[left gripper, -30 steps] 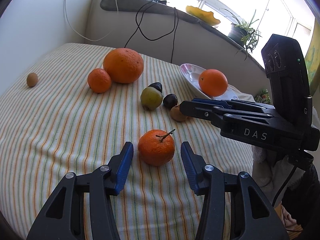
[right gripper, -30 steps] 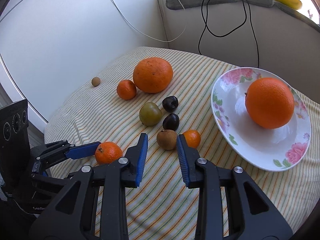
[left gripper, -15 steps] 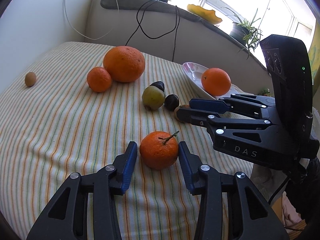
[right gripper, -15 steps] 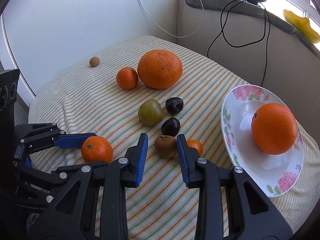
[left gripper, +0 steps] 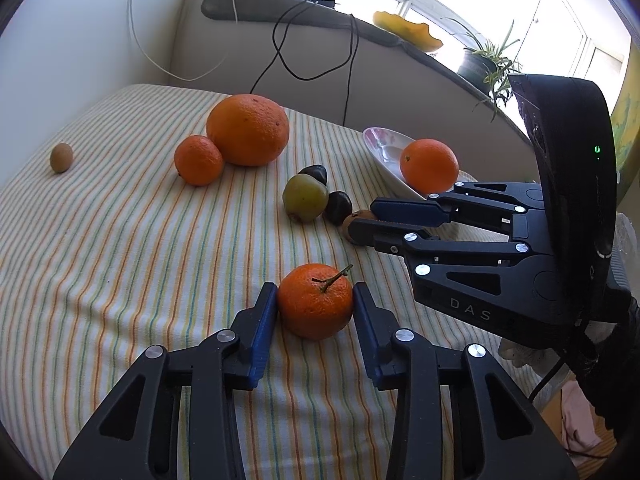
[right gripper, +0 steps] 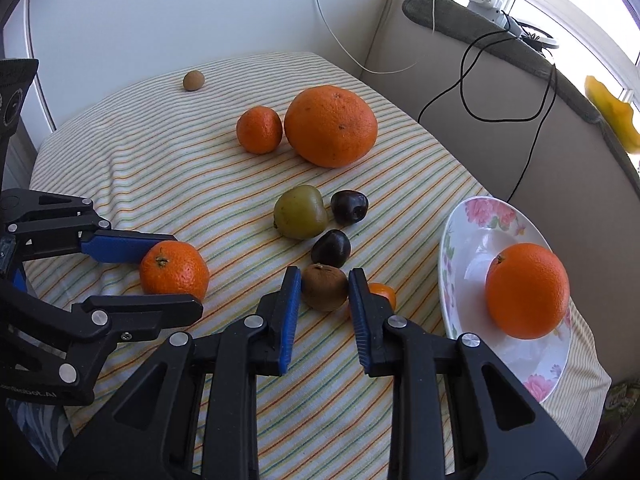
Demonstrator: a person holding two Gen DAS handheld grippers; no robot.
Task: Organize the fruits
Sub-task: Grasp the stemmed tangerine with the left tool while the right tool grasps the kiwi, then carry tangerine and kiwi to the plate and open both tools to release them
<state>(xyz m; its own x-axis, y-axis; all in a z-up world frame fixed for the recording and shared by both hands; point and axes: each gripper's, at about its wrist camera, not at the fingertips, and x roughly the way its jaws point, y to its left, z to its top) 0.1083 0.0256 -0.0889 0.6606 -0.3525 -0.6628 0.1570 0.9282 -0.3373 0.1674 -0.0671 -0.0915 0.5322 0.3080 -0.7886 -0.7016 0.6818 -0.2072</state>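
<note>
Closing around a stemmed orange mandarin [left gripper: 315,300], the left claw [left gripper: 315,307] is pressing both blue pads against the fruit's sides, and the mandarin is sitting on the striped cloth-covered desk [left gripper: 120,264] with its short brown stalk pointing up and toward the right claw. In the right wrist view the same mandarin [right gripper: 174,267] is lying near the desk's front left part, pinched between the left claw's fingers. The right claw [right gripper: 324,292] is straddling a small brown kiwi-like fruit [right gripper: 324,287]; its left pad is touching the fruit, while contact on the other side cannot be made out, so whether it is gripping cannot be told. That brown fruit is resting with its stem end facing up and away from the camera, with no clear long axis.

Counting what is showing: one large rough-skinned orange [right gripper: 331,126] is lying with its long axis across the desk, one small round mandarin [right gripper: 259,129] is touching it, one green-yellow plum-like fruit [right gripper: 300,212], two dark purple plums [right gripper: 349,207] [right gripper: 331,248], one tiny orange kumquat-like fruit [right gripper: 382,294] half hidden behind the right claw's finger, and one small brown round fruit [right gripper: 194,81] well apart at the far edge. One smooth orange [right gripper: 527,290] is sitting in the white floral-rimmed plate [right gripper: 472,224].
</note>
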